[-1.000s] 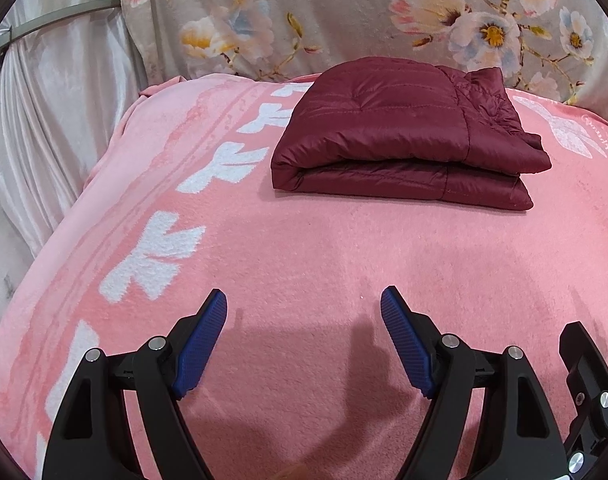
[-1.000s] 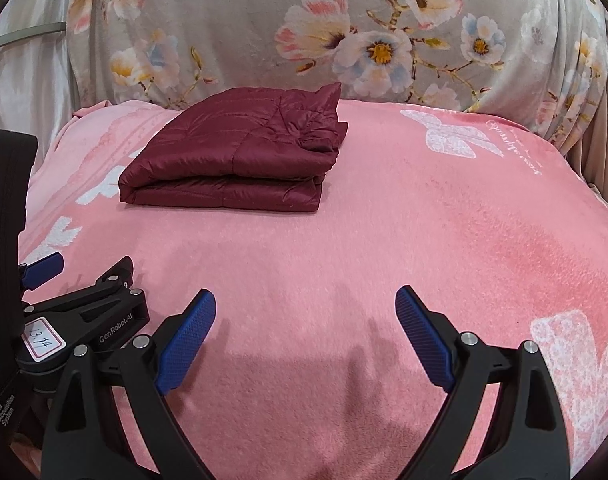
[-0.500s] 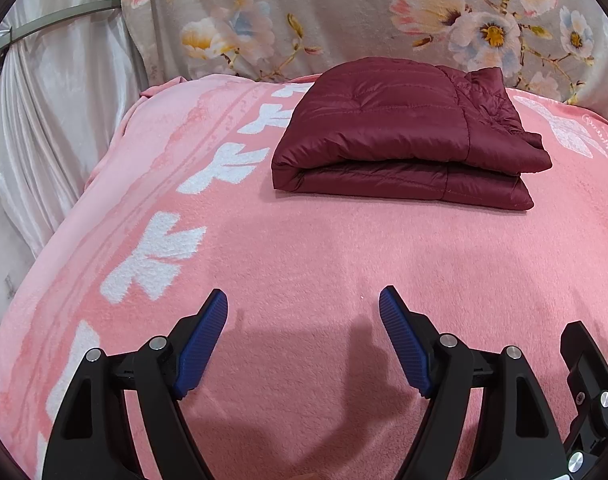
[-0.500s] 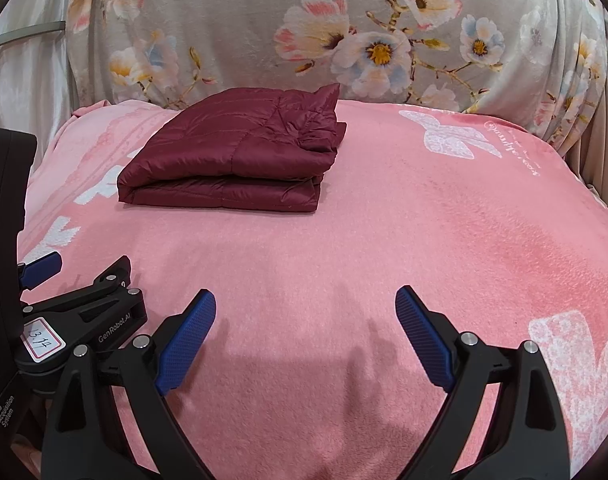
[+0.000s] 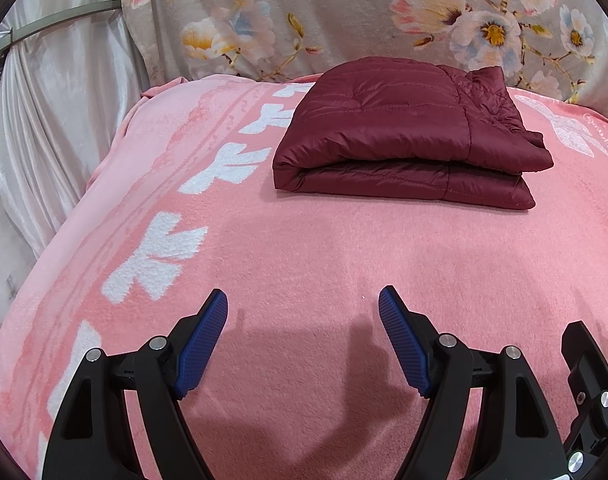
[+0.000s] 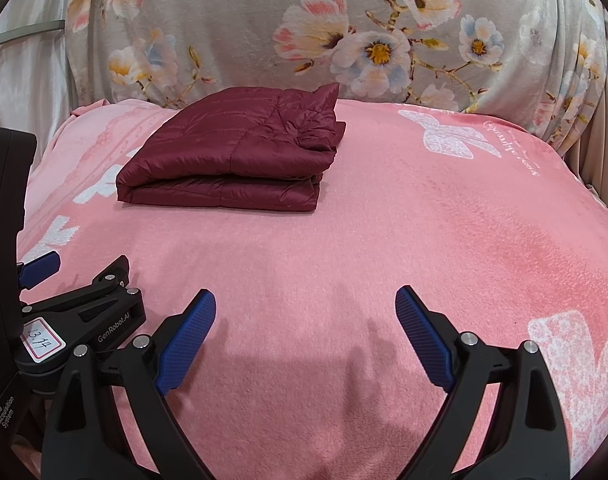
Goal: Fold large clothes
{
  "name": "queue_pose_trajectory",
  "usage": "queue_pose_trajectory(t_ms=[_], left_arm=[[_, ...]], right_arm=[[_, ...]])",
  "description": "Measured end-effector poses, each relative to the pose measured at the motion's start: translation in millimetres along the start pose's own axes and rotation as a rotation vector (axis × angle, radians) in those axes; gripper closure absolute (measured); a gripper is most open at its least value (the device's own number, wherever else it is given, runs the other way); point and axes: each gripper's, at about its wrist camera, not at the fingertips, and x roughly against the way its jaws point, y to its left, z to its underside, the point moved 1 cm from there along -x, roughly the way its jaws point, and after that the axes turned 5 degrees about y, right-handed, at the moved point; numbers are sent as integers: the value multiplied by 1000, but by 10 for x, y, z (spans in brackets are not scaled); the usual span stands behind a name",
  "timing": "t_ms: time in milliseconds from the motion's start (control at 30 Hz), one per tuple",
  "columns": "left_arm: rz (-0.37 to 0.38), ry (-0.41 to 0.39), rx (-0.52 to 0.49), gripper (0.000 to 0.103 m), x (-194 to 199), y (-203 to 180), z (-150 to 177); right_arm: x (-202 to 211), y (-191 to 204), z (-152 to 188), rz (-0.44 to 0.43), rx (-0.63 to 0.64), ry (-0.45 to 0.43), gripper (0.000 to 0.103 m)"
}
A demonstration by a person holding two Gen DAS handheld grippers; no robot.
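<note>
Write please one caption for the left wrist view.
Open left gripper above pink blanket, facing a folded maroon puffer jacket.

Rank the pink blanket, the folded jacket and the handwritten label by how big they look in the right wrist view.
1. pink blanket, which fills most of the picture
2. folded jacket
3. handwritten label, smallest even though it sits nearest the camera

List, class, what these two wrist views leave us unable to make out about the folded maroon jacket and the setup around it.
- Folded maroon jacket: its underside and inner layers, hidden by its own folds in both views; its far edge, hidden behind its top.
- Left claw: its handle and the hand, cut off by the bottom edge.
- Right claw: likewise cut off below.
- Pink blanket: white script near the right side, too small to read.
</note>
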Motion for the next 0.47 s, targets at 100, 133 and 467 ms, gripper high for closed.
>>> queue_pose_trajectory(t_ms=[100, 133, 467], left_arm=[[3, -1, 2, 29, 0, 3, 1], [2, -1, 1, 29, -1, -2, 1], [-1, -1, 4, 30, 22, 11, 3]], right_arm=[[0, 4, 0, 0, 1, 0, 14], [0, 5, 0, 1, 1, 0, 14], [-1, -25, -2, 3, 3, -1, 14]])
